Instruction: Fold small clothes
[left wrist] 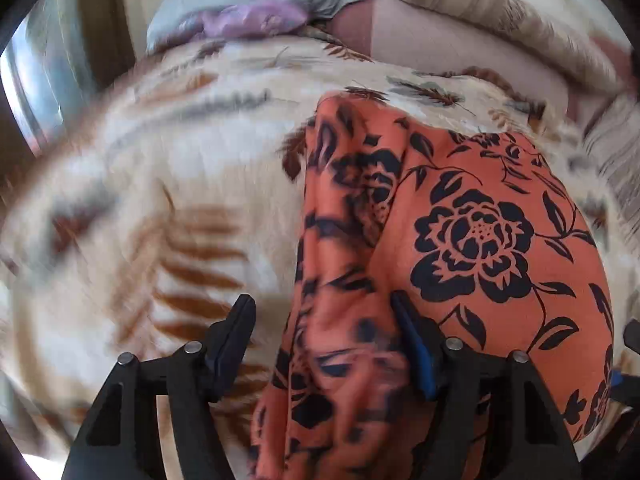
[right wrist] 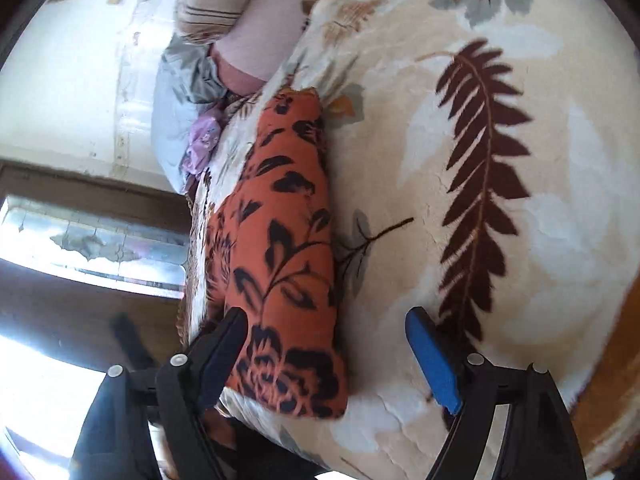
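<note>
An orange garment (left wrist: 472,232) with a black flower print lies folded on a cream bed blanket (left wrist: 192,168) with a leaf pattern. In the left wrist view its raised left fold runs down between the fingers of my left gripper (left wrist: 324,336). The jaws stand wide; the blue-padded finger (left wrist: 416,352) lies against the cloth and the other finger is clear of it. In the right wrist view the garment (right wrist: 280,240) is a long narrow strip. Its near end lies between the wide jaws of my right gripper (right wrist: 328,356), next to the dark finger (right wrist: 224,348). Neither gripper pinches the cloth.
A heap of grey and lilac clothes (left wrist: 248,16) lies at the far end of the bed, beside a pink sheet (left wrist: 440,40) and a striped pillow (right wrist: 224,0). The bed's edge (right wrist: 192,264) runs just left of the garment, with a window (right wrist: 96,236) beyond it.
</note>
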A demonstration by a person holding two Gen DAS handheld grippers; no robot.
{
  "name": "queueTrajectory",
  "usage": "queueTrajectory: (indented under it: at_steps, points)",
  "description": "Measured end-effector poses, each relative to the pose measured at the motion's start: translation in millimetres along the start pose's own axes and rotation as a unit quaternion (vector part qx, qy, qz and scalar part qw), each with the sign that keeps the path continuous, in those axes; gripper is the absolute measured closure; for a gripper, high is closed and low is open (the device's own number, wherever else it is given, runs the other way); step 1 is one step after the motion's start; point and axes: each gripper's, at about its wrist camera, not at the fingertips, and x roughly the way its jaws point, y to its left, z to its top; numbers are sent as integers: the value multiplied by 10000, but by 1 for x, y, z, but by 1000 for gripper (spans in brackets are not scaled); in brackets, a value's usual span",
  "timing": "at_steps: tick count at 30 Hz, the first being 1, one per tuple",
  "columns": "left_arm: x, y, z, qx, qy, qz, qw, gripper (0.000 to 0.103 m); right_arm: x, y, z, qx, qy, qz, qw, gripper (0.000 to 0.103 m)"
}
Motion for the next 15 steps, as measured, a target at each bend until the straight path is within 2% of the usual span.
queueTrajectory:
  at_steps: [1,2,3,4,6,8,10,11,12,13,15]
  points:
    - [-2,4,-2,21,-55,-72,10000,29,6,4,0,-61,25,3,10000,18]
    - [-5,3,0,80,-56,-35,9999,30,9,12,1,-301,53,-120,9995,25]
    - [-6,2,2,156,-82,22,9998,30,13,26,-2,-752,120,-454,9961,58]
    - [-4,1,1,221,-92,48,9997,29,17,37,-6,-1048,225,-660,9920,73]
    - [-5,6,1,132,-88,-23,9999,29,18,66,-16,-1664,131,-1247,9781,73]
    - [-5,12,3,-38,-18,-175,9998,29,11,90,-26,-2154,-98,-1554,9640,73]
    - [-7,13,3,-127,21,-282,9995,29,9,89,-26,-2104,-205,-1526,9654,70]
    - [-7,15,3,-125,24,-299,9995,29,10,79,-25,-1897,-207,-1435,9711,62]
    - [-6,15,2,-118,21,-291,9995,29,18,59,-22,-1468,-14,-1312,9804,21]
    - [-5,15,2,-120,25,-292,9995,29,27,41,-18,-989,224,-1161,9880,16]
    - [-8,13,2,-154,33,-317,9994,29,15,36,-15,-600,-37,-746,9954,17]
